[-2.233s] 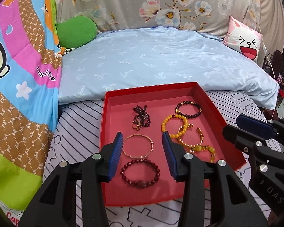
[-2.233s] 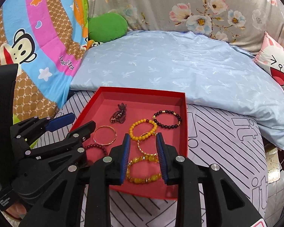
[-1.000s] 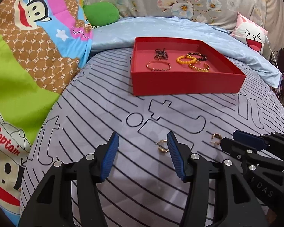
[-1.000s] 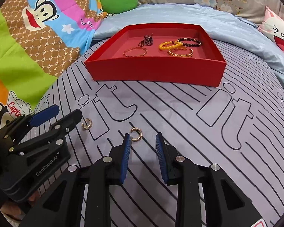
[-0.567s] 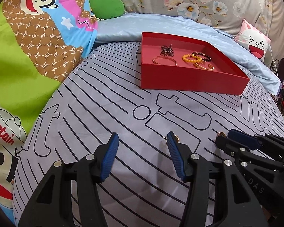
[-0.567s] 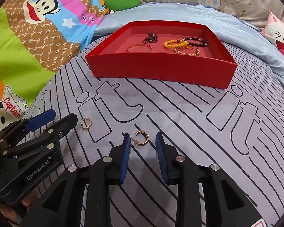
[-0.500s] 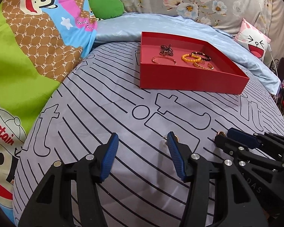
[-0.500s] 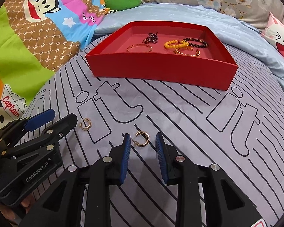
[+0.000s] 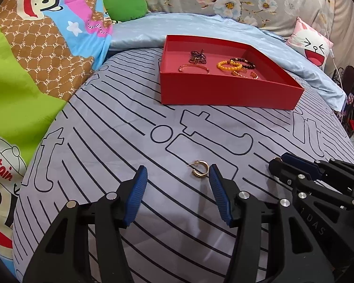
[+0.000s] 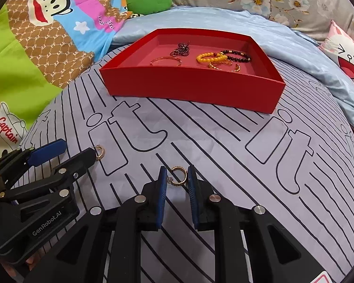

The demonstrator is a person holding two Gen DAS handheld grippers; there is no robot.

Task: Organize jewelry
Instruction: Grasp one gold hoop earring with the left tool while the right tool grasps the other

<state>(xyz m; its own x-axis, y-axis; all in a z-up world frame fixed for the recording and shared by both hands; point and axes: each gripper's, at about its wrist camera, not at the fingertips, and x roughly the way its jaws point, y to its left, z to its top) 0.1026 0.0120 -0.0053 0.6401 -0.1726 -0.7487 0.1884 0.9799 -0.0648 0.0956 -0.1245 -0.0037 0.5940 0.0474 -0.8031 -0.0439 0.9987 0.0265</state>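
Two gold hoop earrings lie on the striped grey sheet. One earring (image 9: pixel 200 171) lies just inside my left gripper's (image 9: pixel 177 176) right finger; the jaws are wide open around it. It also shows in the right wrist view (image 10: pixel 100 152). The other earring (image 10: pixel 178 176) lies between the fingers of my right gripper (image 10: pixel 177 173), whose jaws stand open a little wider than the hoop. A red tray (image 9: pixel 224 92) further back holds several bracelets, among them a yellow bead bracelet (image 9: pixel 228 65) and a thin gold bangle (image 9: pixel 194 67).
A light blue pillow (image 9: pixel 200 27) lies behind the tray. A cartoon-print blanket (image 9: pixel 35 54) rises on the left, a green cushion (image 9: pixel 125 6) at the back, and a pink-and-white face cushion (image 9: pixel 313 47) at the right. The bed drops off at the right.
Both grippers have drawn back from the tray and come down low over the sheet. In the last half second each has closed in on its earring, and the right jaws now straddle theirs.
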